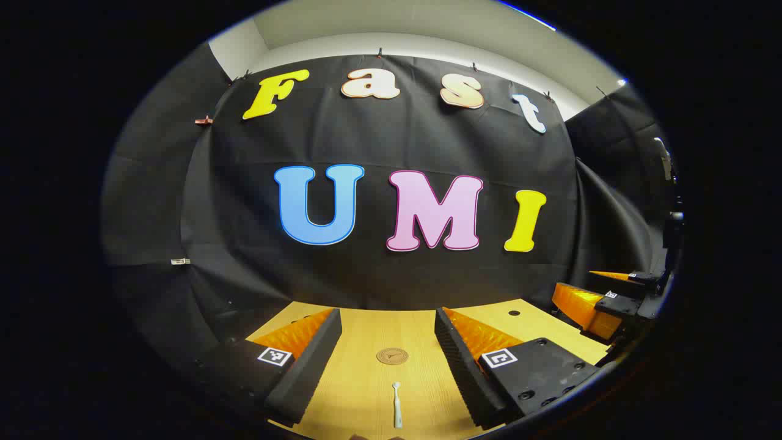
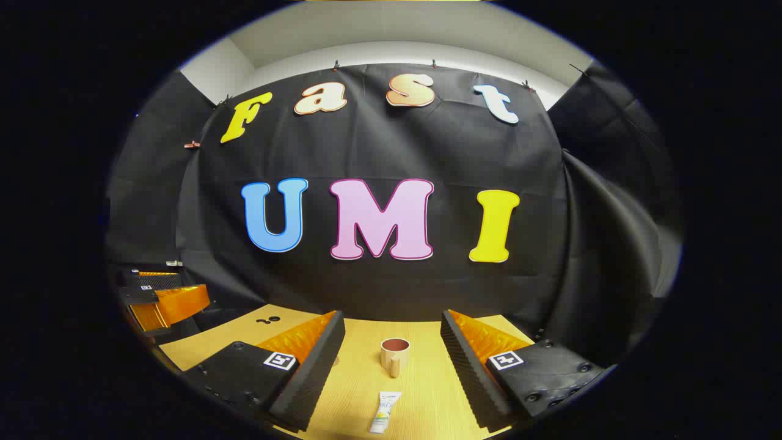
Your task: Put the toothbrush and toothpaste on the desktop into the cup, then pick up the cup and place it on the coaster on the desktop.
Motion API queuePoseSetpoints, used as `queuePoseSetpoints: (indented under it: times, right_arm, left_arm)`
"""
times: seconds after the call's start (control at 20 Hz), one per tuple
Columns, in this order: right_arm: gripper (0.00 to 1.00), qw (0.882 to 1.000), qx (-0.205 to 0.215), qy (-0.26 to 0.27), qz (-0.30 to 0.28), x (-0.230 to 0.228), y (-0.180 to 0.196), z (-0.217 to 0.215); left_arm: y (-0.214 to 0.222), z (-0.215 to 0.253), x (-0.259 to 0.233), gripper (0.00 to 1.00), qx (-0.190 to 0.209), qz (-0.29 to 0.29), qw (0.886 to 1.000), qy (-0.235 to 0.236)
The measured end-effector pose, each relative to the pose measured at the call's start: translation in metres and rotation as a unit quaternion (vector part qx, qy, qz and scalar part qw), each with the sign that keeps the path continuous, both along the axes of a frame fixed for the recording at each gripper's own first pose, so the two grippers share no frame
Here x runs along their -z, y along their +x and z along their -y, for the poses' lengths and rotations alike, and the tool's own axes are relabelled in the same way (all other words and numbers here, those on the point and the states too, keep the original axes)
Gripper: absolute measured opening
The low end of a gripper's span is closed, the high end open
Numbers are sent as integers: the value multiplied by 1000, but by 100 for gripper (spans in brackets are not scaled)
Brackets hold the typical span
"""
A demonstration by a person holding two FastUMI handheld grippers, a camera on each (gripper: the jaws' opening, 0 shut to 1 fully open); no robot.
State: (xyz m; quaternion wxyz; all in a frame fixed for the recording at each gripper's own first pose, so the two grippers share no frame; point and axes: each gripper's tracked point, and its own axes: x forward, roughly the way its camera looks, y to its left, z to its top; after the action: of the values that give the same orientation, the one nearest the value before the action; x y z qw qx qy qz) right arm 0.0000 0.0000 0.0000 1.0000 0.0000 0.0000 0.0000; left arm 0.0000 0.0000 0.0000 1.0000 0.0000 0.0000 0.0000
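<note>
My left gripper (image 1: 389, 360) hangs wide open over the wooden desktop (image 1: 360, 391), holding nothing. Between its fingers lies the toothbrush (image 1: 397, 404), long axis running away from me, head at the far end. Beyond it sits the round coaster (image 1: 392, 355), stamped with a mark too small to read. My right gripper (image 2: 391, 360) is also spread, empty. The toothpaste (image 2: 385, 412) lies lengthwise, cap probably towards me; print unreadable. Past it stands the cup (image 2: 394, 352), upright, handle facing me.
</note>
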Motion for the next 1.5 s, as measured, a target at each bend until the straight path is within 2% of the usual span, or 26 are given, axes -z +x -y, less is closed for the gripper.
queuePoseSetpoints:
  times: [0.75,0.9,0.95,1.0,1.5]
  right_arm:
    - [98,999,12,22,-36,22,12,10]
    - [97,999,16,24,-36,21,12,13]
    - [94,999,16,27,-36,23,13,14]
    - [97,999,17,29,-40,25,13,14]
    - [98,991,18,27,-128,78,33,16]
  left_arm:
    - [13,-3,14,97,-7,-10,1000,1]
    - [15,0,18,97,-3,-19,1000,-10]
    - [15,1,19,97,0,-20,1000,-15]
    - [15,2,20,97,0,-22,1000,-19]
    - [23,-5,52,97,-14,-59,998,-13]
